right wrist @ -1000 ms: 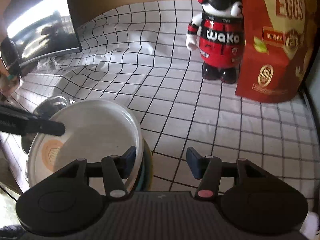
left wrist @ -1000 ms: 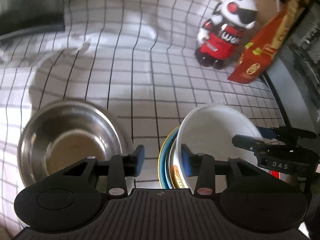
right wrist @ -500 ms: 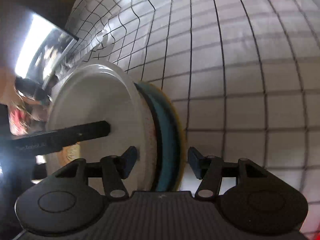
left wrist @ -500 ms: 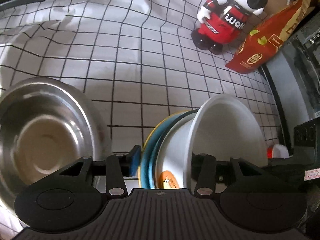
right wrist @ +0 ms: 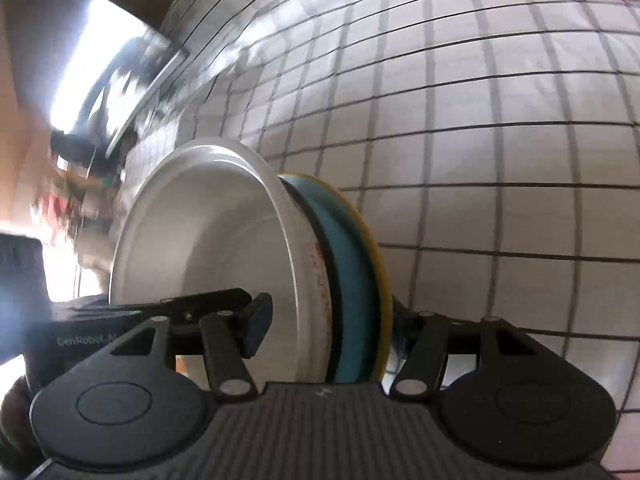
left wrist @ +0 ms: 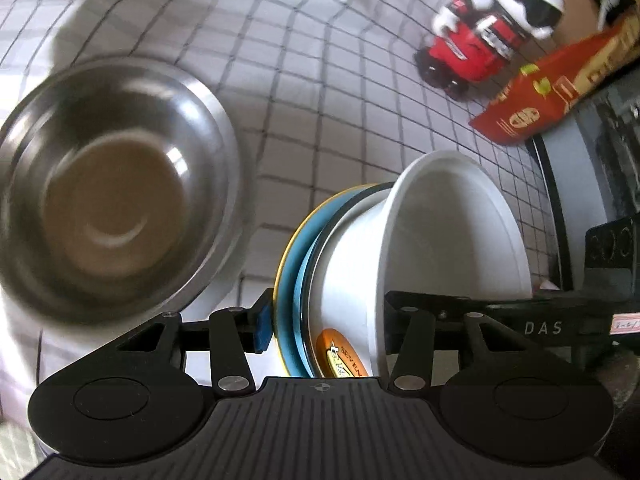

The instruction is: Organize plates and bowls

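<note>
The left black two-finger gripper [left wrist: 322, 326] and the right black two-finger gripper [right wrist: 326, 320] each straddle the same tilted stack rim, jaws seemingly pressing it from both sides.

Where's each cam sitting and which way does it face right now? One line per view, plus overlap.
Left wrist: on the left gripper, facing across the checked cloth; steel bowl left; its own fingers show.
Right wrist: on the right gripper, facing across the cloth from the opposite side; own fingers show.
Shared: white bowl nested in blue yellow-rimmed plate, straddled by both; each sees the other gripper.
</note>
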